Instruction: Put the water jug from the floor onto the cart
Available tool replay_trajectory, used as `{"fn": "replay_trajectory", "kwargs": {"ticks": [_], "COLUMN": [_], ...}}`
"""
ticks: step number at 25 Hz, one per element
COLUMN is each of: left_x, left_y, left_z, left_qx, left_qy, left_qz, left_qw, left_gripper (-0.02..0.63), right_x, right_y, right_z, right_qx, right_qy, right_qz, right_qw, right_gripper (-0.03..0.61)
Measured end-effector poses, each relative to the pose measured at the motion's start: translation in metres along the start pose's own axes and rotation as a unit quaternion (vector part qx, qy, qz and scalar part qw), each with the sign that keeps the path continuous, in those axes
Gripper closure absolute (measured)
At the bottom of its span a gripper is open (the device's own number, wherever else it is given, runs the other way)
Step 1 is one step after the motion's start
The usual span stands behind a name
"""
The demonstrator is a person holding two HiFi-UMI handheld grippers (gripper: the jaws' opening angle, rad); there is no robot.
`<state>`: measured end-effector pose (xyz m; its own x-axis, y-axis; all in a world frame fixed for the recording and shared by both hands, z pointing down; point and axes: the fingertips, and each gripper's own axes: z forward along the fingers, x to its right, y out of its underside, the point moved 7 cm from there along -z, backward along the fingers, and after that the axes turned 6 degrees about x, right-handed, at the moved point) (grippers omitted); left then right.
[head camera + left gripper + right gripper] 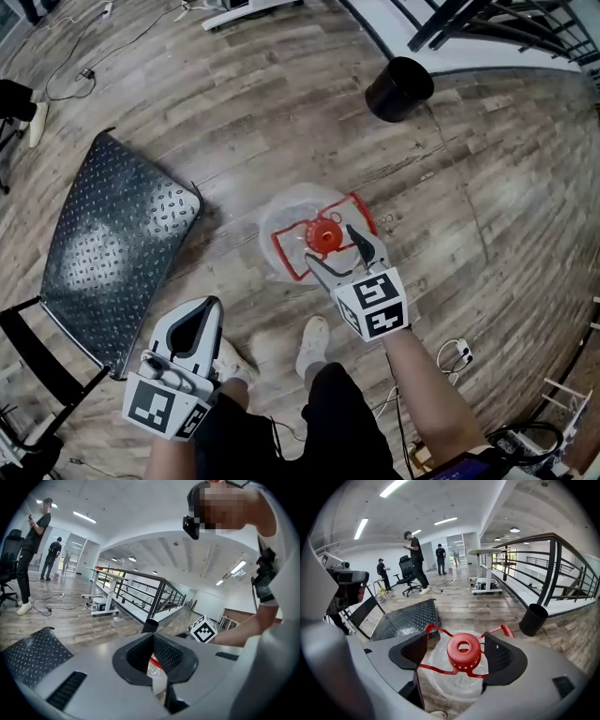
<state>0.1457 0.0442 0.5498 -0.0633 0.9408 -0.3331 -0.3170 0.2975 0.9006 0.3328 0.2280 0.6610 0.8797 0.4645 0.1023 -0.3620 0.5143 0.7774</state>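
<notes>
On the floor beside the cart, the water jug stands upright, long axis vertical, red cap facing up. Right gripper is the nearer one: above the neck, jaws spread wide either side of the cap, pads clear of it, holding nothing. Left gripper hangs by the cart's edge, jaws together, empty, so the grab looks like a straight drop onto the neck.
</notes>
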Motion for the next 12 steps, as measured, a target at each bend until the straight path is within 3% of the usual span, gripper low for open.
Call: {"fn": "replay_trajectory", "kwargs": {"ticks": [7,12], "left_x": [-0.015,-0.019], "left_y": [0.02,0.025], "left_z": [0.008,0.006], "left_qx": [-0.01,0.014], "left_qy": [0.001,0.011], "left_qz": [-0.012,-0.04], "left_qw": [0.9999,0.999], "left_gripper": [0.615,0.615], "right_x": [0.011,0.012], "right_y": [0.024,0.033], "right_z": [0.037,0.05], "right_qx": [-0.035,-0.05], "right_qy": [0.011,0.012], "right_qz": [0.0,-0.02], "right_qw": [0.999,0.998], "right_gripper": [0.213,0.215]}}
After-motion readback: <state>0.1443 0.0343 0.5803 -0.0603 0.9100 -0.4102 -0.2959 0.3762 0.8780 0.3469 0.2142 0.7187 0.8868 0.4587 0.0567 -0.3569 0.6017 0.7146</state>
